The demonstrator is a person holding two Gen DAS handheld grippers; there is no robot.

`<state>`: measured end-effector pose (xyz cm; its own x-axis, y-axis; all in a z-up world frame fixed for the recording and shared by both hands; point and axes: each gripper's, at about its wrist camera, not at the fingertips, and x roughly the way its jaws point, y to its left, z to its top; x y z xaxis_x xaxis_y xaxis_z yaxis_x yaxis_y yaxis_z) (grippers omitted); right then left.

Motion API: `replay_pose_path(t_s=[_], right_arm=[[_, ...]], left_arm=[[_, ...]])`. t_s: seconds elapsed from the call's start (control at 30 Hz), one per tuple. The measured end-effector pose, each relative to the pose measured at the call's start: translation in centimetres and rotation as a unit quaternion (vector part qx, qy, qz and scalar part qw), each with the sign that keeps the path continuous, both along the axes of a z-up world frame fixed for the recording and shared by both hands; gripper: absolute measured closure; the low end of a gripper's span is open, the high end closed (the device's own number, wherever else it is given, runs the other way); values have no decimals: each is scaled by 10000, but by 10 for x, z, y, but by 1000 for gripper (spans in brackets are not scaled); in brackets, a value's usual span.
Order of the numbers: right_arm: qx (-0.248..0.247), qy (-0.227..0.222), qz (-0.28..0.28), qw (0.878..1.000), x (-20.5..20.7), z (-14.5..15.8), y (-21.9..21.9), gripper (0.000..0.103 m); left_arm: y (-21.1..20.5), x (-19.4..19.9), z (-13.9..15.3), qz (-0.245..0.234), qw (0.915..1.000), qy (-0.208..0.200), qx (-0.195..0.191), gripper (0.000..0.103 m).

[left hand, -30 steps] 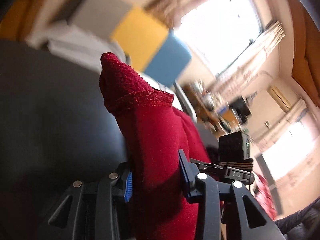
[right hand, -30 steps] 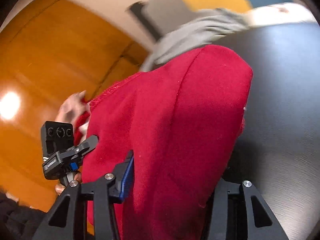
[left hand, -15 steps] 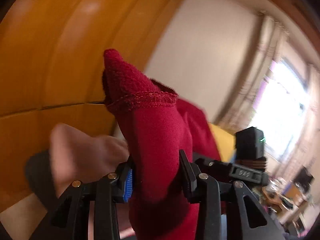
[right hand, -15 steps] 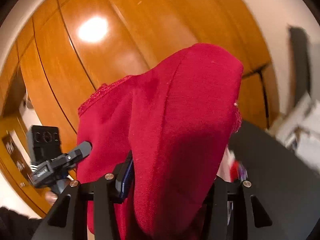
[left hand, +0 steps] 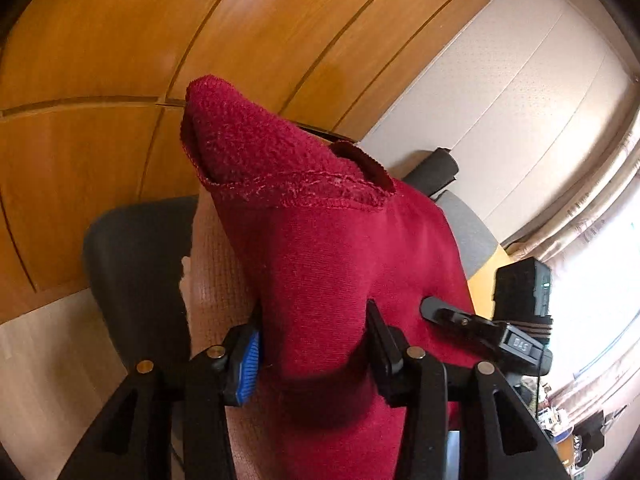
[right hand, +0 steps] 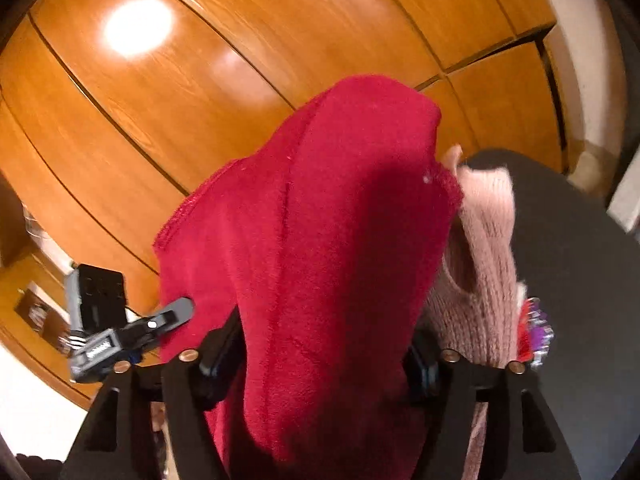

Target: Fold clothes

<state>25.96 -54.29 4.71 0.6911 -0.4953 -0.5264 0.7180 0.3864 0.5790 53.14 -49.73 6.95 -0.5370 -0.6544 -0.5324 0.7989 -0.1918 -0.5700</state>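
Wood panelling (left hand: 100,40), window (left hand: 592,300) only in left view, red garment (right hand: 320,240)

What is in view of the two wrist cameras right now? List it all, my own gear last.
red garment: one, dark red, bunched between the fingers of both grippers
pink knit garment: one, pale pink, behind the red one on the chair
office chair: one, dark grey, under the pink knit
wood panelling: orange-brown, behind everything
wall: off-white, right in left view
curtained window: bright, far right in left view
small shiny item: purple and red, right of the pink knit, unclear
left hand-held gripper: black, jaws opening, cloth between
right hand-held gripper: black, jaws opening, cloth between
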Motion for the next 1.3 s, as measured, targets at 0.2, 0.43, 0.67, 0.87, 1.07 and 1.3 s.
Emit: replay_pose_path(t_s=[0.2, 0.43, 0.67, 0.87, 1.07, 1.3], right_arm=[[-473, 324, -514, 9970, -6, 37, 28, 29], [-2119, 1248, -966, 9645, 19, 87, 125, 30], [-1885, 2688, -348, 9439, 87, 41, 133, 33], [-1672, 2775, -672, 9437, 97, 31, 108, 32], [-1774, 2674, -796, 9438, 94, 41, 95, 30], [-1761, 2786, -1095, 9377, 89, 39, 81, 28]], left_arm=[[18, -9, 23, 225, 9986, -445, -190, 56], [-9, -20, 40, 340, 9945, -923, -372, 56], [-20, -13, 51, 362, 9960, -805, -149, 56], [8, -3, 72, 904, 9856, -1279, -644, 52], [42, -32, 77, 1417, 9499, -2520, -1186, 46], [48, -50, 61, 1541, 9516, -2367, -1208, 46]])
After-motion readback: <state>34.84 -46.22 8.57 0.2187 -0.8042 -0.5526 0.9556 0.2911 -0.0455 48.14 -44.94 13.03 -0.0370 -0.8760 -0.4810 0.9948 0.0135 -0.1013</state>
